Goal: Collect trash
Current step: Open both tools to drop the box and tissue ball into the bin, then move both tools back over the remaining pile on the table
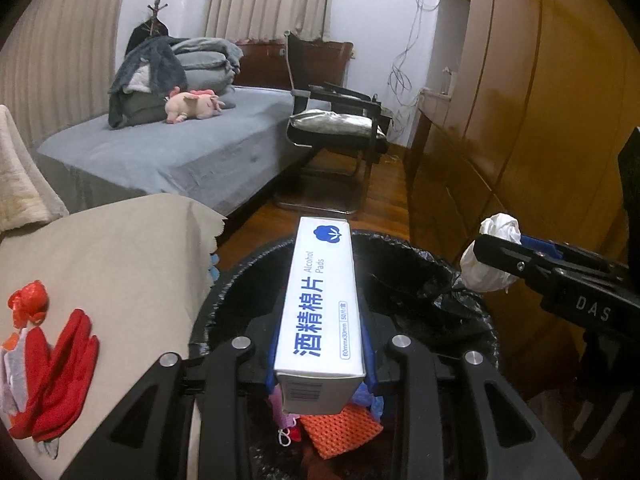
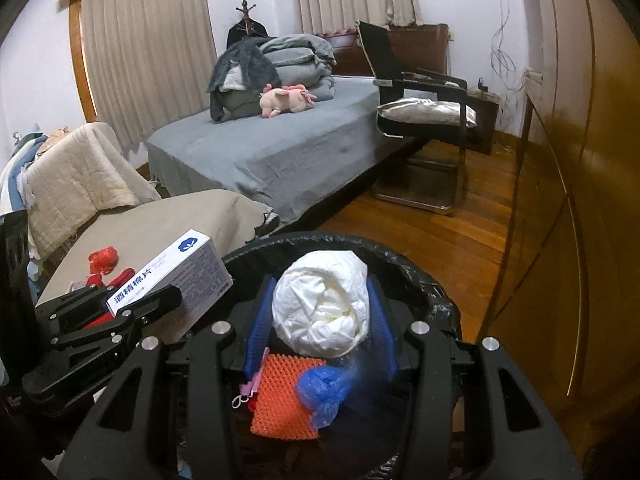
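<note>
My left gripper (image 1: 322,344) is shut on a long white alcohol-pads box (image 1: 320,300), held over the black-lined trash bin (image 1: 400,248). The same box (image 2: 172,280) shows at the left of the right wrist view. My right gripper (image 2: 320,312) is shut on a crumpled white tissue ball (image 2: 320,304), also above the bin (image 2: 420,276); this ball (image 1: 490,260) appears at the right of the left wrist view. Inside the bin lie an orange mesh pad (image 2: 280,396), a blue plastic scrap (image 2: 324,392) and a pink item (image 2: 250,388).
A beige-covered surface (image 1: 120,260) beside the bin carries red gloves (image 1: 60,376) and a red scrap (image 1: 28,300). Behind stand a grey bed (image 2: 280,152) with folded bedding and a pink plush, a black chair (image 2: 424,112), and a wooden wardrobe (image 2: 580,200) along the right.
</note>
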